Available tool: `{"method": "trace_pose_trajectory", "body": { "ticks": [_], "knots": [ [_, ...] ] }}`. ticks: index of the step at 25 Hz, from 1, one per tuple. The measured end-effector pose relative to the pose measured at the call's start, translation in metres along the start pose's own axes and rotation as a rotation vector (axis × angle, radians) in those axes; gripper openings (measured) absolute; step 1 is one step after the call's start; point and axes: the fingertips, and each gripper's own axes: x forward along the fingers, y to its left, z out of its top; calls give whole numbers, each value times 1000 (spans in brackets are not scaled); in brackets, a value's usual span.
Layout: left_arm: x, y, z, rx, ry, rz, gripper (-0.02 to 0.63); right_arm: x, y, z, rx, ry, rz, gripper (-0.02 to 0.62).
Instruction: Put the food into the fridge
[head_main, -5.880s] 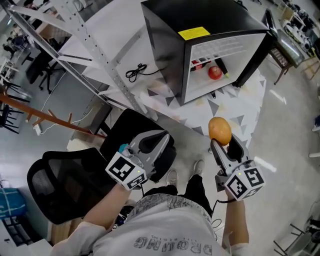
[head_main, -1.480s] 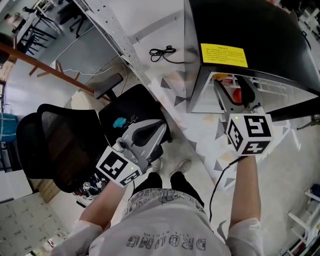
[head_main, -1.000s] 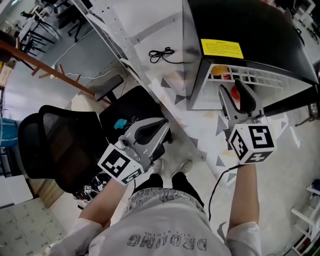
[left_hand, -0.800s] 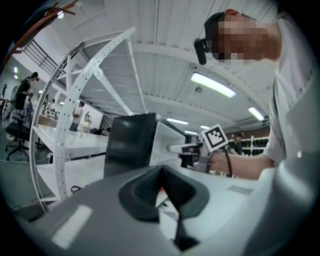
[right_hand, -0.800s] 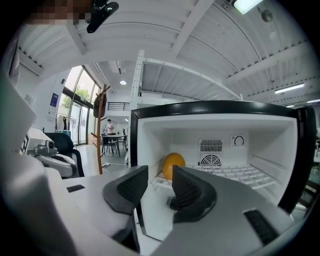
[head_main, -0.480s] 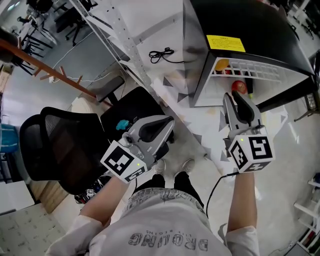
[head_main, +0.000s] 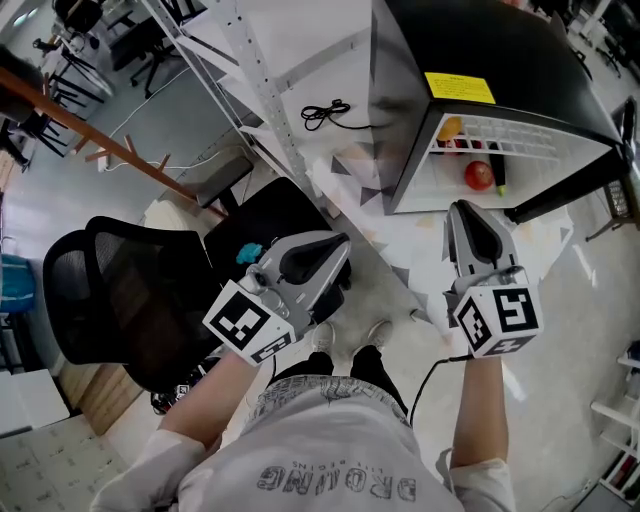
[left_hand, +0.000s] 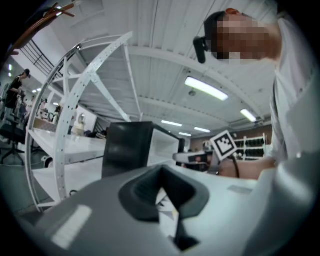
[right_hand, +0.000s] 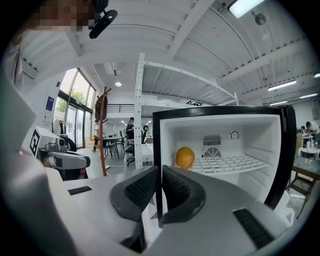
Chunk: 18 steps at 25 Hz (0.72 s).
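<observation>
Grey floor (head_main: 150, 120), black chair (head_main: 120, 290) at 9 o'clock | left tool (left_hand: 161, 175) closed, empty | right tool (right_hand: 160, 172) just been closing to a slit, empty | patterned table (head_main: 420, 245) | open fridge (head_main: 500, 50) at 1 o'clock: orange (right_hand: 185, 157) on wire shelf (right_hand: 230, 164), 9 o'clock end

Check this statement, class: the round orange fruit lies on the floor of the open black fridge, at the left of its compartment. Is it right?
Not quite. The round orange fruit does not lie on the floor of the open black fridge. It rests on the white wire shelf, at the left of the compartment. The right gripper view shows this.
</observation>
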Motion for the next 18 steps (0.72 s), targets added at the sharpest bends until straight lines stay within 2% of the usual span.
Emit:
{"method": "trace_pose_trajectory", "body": {
  "ticks": [18],
  "knots": [
    [-8,1,7,14,-5,-41,8,-15,31,-10,47,-3,-2,6]
  ]
}}
